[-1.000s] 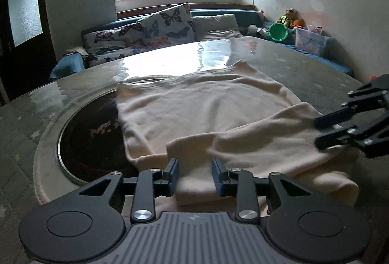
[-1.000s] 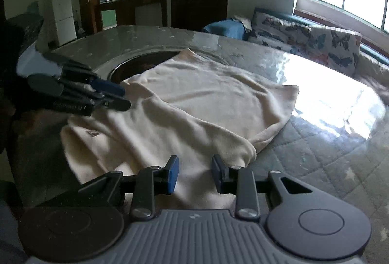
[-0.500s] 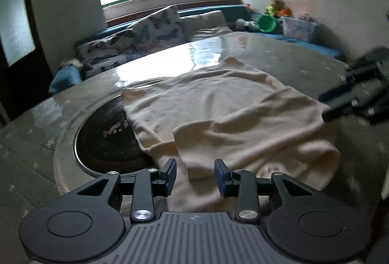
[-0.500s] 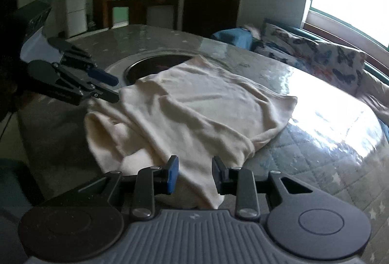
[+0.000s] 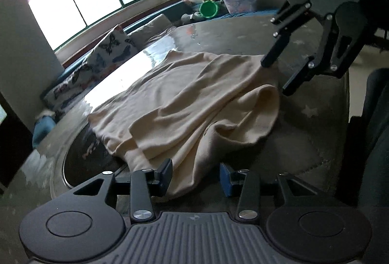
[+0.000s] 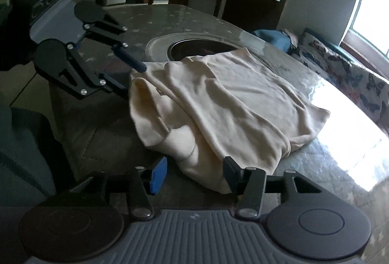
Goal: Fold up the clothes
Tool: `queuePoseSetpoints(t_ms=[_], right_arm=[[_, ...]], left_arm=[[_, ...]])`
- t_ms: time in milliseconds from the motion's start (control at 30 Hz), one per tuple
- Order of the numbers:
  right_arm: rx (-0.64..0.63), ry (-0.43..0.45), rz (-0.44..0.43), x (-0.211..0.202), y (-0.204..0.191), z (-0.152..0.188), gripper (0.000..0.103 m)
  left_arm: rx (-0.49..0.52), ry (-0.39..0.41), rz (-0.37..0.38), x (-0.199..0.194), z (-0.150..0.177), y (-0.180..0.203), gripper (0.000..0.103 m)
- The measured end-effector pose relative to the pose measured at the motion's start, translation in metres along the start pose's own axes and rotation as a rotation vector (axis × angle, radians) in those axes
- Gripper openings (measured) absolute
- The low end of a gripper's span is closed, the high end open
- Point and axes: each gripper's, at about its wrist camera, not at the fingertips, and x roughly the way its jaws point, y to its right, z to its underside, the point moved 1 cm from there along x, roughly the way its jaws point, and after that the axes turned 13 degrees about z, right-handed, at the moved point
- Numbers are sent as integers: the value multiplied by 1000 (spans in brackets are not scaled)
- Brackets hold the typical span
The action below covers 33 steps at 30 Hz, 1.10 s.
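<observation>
- Cream garment (image 5: 194, 98) lies folded on the table (image 5: 304, 142), mid-frame.
- My left gripper (image 5: 195, 175): jaws opening, hem between them, unpinched.
- My right gripper (image 6: 194, 172): jaws opening, cloth edge between, nothing gripped.

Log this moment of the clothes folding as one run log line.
task: fold clothes | cream garment: partly folded on table | left gripper: opening, near hem between fingers, no grip | right gripper: opening, hem between fingers, no grip
</observation>
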Motion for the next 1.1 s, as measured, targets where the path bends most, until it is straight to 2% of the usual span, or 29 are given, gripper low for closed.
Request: queuePoseSetpoints(t_ms=[167,200,267,367,567,767,900,933,1000,1100], right_arm=[[-35,10,1,1,-5,0,55],[-42,12,1,2,-6,0,55],[-54,15,0,2,-7,0,55],[-72,25,8,2,-7,0,59],[-96,56,26,7,-6,1,64],[-94,101,46,21,-9,-2,62],[-56,104,57,33,-7,-6,45],[-41,101,54,36,-5,-7,34],[6,85,32,39,2,-11,20],[95,64,-10,41,18,-18,13]], left_arm=[[45,23,9,9,-2,5,43],[42,29,11,10,-3,5,39],[21,47,20,11,-4,2,19],[-16,83,22,8,-9,-6,11],[-95,133,38,5,-23,-25,10],[-142,161,61,3,-34,-40,10],[-158,166,67,3,-36,-45,10],[-157,166,68,2,-36,-45,10],[-149,159,67,2,-33,-42,13],[-138,155,63,0,-27,-38,16]])
